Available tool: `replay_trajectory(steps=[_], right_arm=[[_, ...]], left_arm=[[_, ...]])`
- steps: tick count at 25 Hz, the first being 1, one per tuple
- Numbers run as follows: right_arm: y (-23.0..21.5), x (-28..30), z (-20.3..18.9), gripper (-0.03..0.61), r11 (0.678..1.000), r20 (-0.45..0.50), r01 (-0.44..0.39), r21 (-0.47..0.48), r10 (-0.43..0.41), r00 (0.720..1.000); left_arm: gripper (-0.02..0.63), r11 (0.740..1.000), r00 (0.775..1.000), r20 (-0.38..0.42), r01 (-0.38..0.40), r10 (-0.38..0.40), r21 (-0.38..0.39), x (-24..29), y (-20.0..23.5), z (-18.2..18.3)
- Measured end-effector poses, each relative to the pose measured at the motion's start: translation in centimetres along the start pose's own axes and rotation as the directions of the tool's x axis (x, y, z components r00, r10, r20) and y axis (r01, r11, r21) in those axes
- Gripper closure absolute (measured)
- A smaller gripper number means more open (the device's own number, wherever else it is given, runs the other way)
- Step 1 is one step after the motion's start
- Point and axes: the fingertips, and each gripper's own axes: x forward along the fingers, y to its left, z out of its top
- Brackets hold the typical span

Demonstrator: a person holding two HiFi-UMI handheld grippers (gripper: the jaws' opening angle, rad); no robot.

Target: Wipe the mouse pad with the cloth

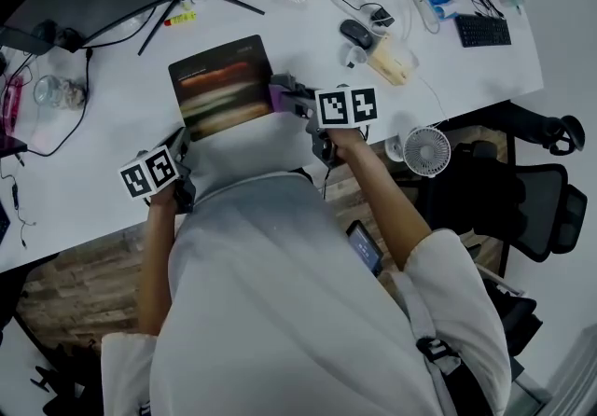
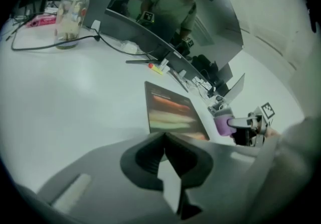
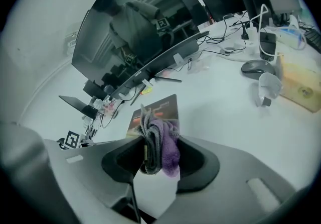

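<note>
We are holding the left gripper (image 1: 179, 145) by the near left corner of the mouse pad (image 1: 222, 86). Its jaws are pressing together with nothing between them. The dark mouse pad is lying flat on the white table (image 1: 93, 134). We are squeezing the purple and grey cloth (image 1: 278, 93) tight in the right gripper (image 1: 291, 99), just at the pad's right edge.
</note>
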Motion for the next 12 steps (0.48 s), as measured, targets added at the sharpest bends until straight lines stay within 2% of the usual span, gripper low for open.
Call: replay_trajectory(steps=[7, 10, 12], right_arm=[[2.6, -2.4, 1.0, 0.394, 0.997, 0.082, 0.034, -0.063, -0.029, 0.996], [4.3, -3.3, 1.7, 0.394, 0.996, 0.129, 0.023, -0.083, -0.012, 0.992], [5.7, -4.4, 2.3, 0.396, 0.990, 0.178, 0.029, -0.139, -0.004, 0.984]], left_arm=[[0.614, 0.987, 0.994, 0.108, -0.019, 0.002, 0.160, -3.5, -3.3, 3.1], [0.614, 0.981, 0.986, 0.165, -0.011, -0.021, 0.191, -5.3, -4.9, 4.6], [0.614, 0.979, 0.979, 0.201, -0.005, -0.037, 0.204, -6.7, -6.0, 5.4]])
